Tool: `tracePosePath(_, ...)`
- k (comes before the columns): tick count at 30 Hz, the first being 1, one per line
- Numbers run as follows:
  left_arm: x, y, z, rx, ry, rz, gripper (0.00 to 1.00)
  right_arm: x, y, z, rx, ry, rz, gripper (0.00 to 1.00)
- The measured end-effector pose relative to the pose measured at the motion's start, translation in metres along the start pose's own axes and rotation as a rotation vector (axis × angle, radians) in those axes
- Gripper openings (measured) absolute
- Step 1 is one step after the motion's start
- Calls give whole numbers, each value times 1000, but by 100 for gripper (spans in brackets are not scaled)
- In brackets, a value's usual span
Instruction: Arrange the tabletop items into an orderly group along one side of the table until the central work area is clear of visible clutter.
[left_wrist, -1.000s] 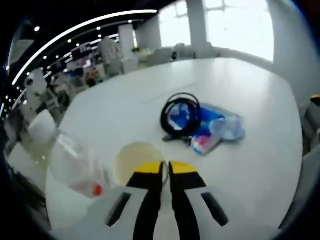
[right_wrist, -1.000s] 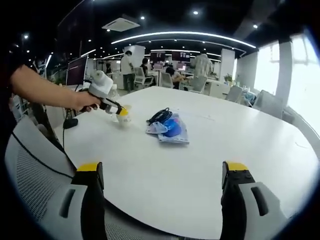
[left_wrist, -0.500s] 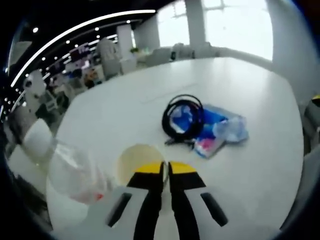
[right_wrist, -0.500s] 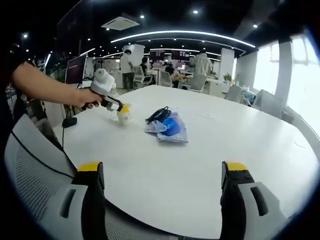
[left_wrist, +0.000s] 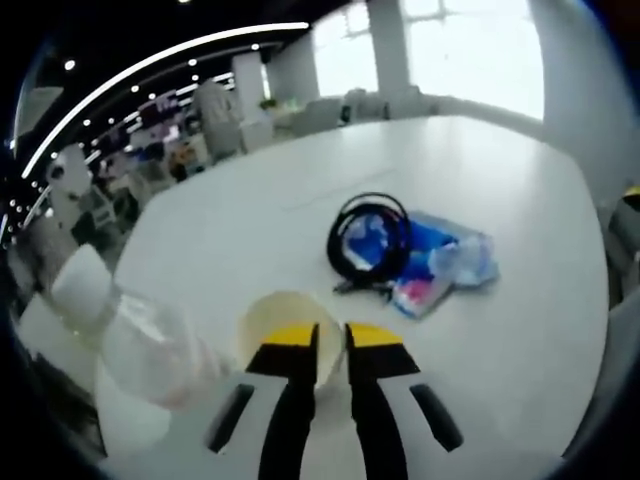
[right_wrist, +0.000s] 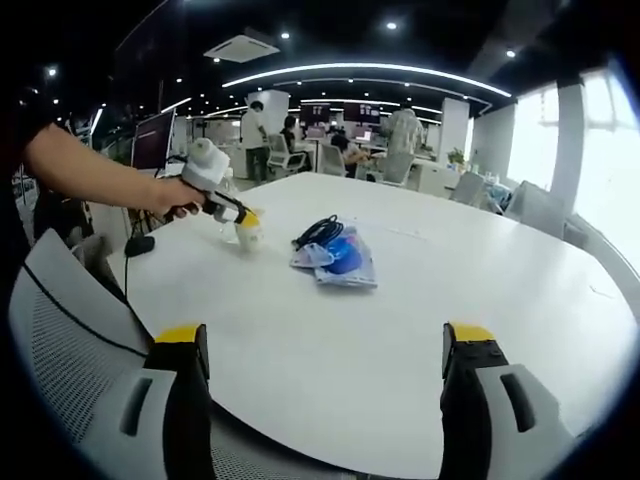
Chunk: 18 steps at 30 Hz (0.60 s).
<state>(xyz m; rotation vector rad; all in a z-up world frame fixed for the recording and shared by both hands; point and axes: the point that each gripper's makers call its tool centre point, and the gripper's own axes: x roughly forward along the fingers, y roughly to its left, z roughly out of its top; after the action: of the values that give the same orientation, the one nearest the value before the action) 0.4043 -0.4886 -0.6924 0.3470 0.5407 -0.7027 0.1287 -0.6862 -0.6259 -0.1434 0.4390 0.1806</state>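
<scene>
Left gripper view — the left claw (left_wrist: 330, 340), yellow-tipped, rises from the bottom centre with its jaws slightly parted, straddling the near rim of a pale yellow paper cup (left_wrist: 283, 325) that stands on the white desk (left_wrist: 250, 230); whether the jaws press the rim cannot be told. A crumpled clear plastic bottle (left_wrist: 150, 345) lies at lower left, just beside the cup. Right of centre sits a coiled black cable (left_wrist: 368, 240), resting partly on a blue plastic packet (left_wrist: 425, 262) with a pink patch at its near corner.

Right gripper view — the right claw (right_wrist: 325, 345) is released, its two jaws spread wide at the bottom of the frame, holding nothing, above the desk's near edge. A grey mesh chair back (right_wrist: 70, 340) fills the lower left. At upper left a person's hand (right_wrist: 165, 197) holds the left claw against the cup. The cable and blue packet lie together just right of that cup, left of frame centre. People and monitors stand in the office background.
</scene>
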Motion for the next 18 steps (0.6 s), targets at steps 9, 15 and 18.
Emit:
tracePosePath(9,-17,-6,5,14,-25,-13,20,0,0,0,1,-3,2,97)
tracePosePath(15,-30,-2,8,8,-48,-22,26,0,1,2,-2,-16,8,96)
tracePosePath(18,-38,0,7,0,-56,-23,29,0,1,2,-2,-16,8,98)
